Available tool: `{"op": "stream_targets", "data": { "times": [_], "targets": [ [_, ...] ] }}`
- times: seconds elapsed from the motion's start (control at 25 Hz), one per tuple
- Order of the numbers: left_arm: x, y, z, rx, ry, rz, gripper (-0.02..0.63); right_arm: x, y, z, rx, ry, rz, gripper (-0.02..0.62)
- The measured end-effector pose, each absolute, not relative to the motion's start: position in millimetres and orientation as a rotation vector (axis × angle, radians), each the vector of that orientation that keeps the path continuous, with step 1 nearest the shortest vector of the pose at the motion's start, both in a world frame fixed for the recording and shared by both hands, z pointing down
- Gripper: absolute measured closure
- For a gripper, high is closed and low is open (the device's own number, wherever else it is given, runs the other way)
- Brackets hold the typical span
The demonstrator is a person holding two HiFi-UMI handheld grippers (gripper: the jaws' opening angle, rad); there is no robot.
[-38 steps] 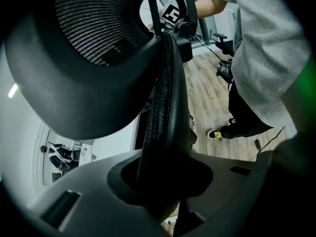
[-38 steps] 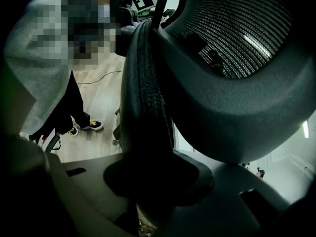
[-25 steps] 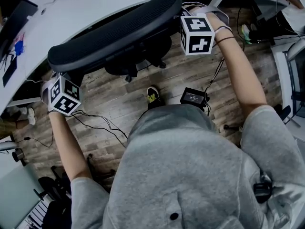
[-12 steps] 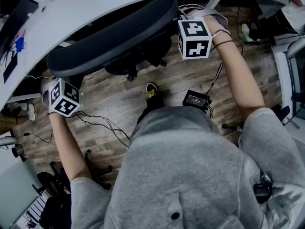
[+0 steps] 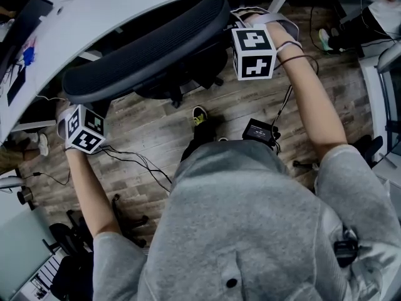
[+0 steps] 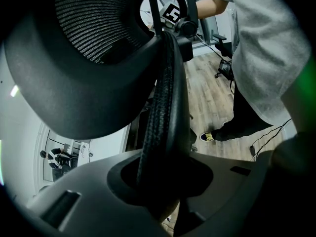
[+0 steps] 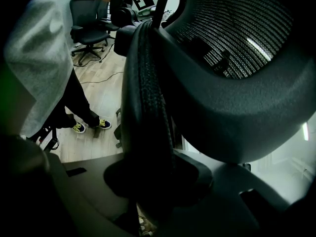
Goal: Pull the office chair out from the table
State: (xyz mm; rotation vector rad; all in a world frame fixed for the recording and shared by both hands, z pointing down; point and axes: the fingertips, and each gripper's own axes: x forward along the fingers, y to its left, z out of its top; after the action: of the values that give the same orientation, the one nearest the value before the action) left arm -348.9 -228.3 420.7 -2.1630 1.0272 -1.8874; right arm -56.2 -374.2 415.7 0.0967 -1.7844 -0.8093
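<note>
Easing back toward us, our left tool (image 6: 159, 181) and right tool (image 7: 148, 181) are clamping the stiff backrest rim of the black mesh office chair (image 5: 150, 49); it should be rolling lightly.

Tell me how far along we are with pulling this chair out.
Done: both grips are set; the left hand-held gripper and right hand-held gripper each clamp a side edge of the backrest. In hand: the pull itself. Left: nearly all of it, judging by the backrest sitting right against the table edge.
</note>
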Motion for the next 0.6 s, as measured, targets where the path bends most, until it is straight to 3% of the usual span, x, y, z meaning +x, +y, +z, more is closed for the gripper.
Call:
{"op": "stream_targets", "data": {
  "times": [0.6],
  "targets": [
    [-327,-207,419,-2.167,0.994,-1.863,0.494,-30,-343,413,0.134,-1.780,-0.786,0.457]
  ]
}}
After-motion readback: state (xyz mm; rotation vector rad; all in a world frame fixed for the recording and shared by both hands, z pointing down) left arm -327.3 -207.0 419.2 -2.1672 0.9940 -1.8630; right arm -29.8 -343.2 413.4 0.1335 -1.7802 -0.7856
